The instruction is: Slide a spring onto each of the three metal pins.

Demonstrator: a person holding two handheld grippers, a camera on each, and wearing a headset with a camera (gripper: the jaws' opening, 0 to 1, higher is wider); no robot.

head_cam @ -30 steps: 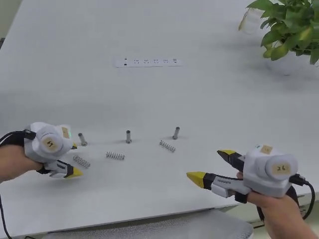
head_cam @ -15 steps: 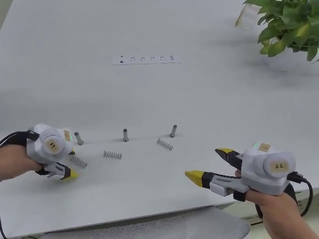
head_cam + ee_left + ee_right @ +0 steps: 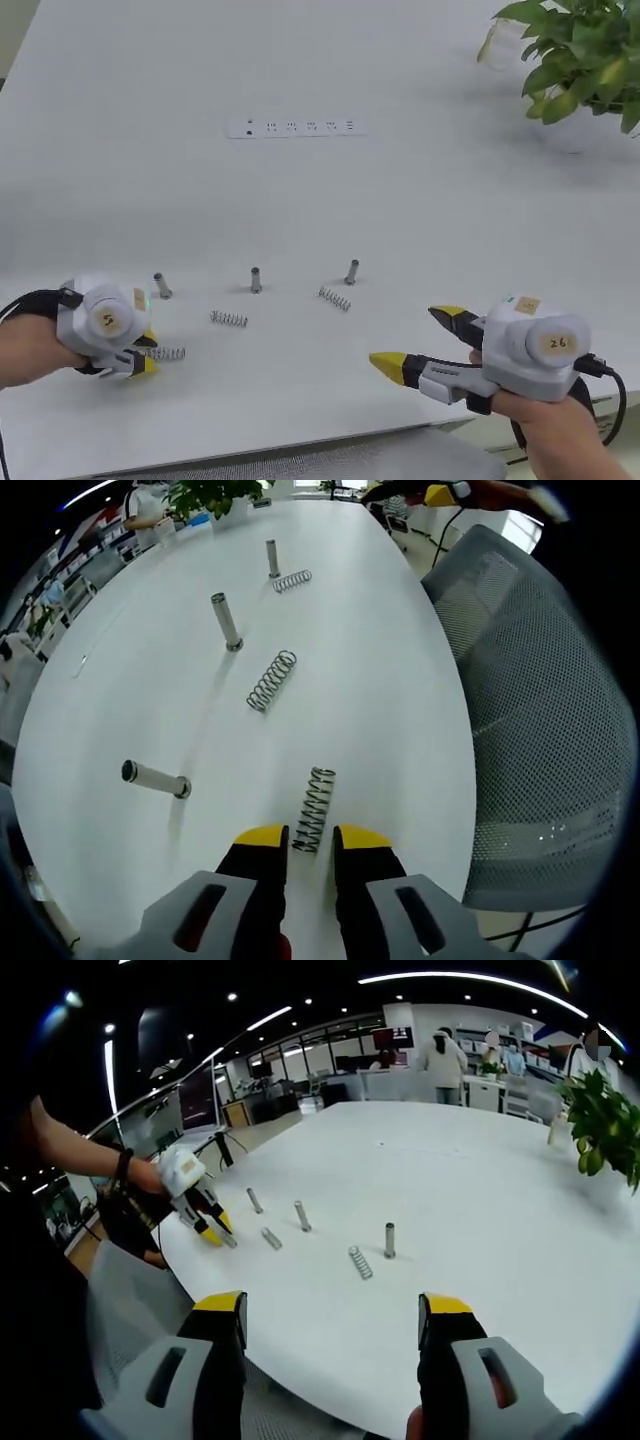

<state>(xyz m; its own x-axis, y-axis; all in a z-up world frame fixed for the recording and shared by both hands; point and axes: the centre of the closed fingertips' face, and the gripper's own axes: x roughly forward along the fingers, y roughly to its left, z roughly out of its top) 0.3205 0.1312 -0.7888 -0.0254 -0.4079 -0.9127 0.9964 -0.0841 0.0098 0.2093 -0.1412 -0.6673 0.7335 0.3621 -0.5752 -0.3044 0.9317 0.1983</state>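
The white surface (image 3: 400, 200) runs away from you, and a grey mesh chair (image 3: 530, 710) is tucked against its near edge. A leafy plant (image 3: 580, 50) sits at the far right corner.

Your right hand-held gripper (image 3: 415, 337) hovers over the near edge toward the right side. Its yellow-tipped jaws are spread wide with nothing between them. Your left hand-held gripper (image 3: 312, 836) is low at the near edge on the left side, with its jaws drawn close together. They sit on either side of the near end of the left spring (image 3: 314, 808). From these views you cannot tell whether they pinch it or only flank it.

A white power strip (image 3: 297, 126) lies flat well back from you, about midway between the left and right edges.

The three metal pins stand in a row parallel to the near edge: the left pin (image 3: 161, 286), the middle pin (image 3: 256, 280) and the right pin (image 3: 352, 271). All three are bare, with no spring on any of them.

The left spring lies on the surface, nearer the near edge than the left pin. The middle spring (image 3: 229, 319) lies flat between the left and middle pins, a little toward you. The right spring (image 3: 335, 298) lies just beside the right pin on its near-left side, not touching it.
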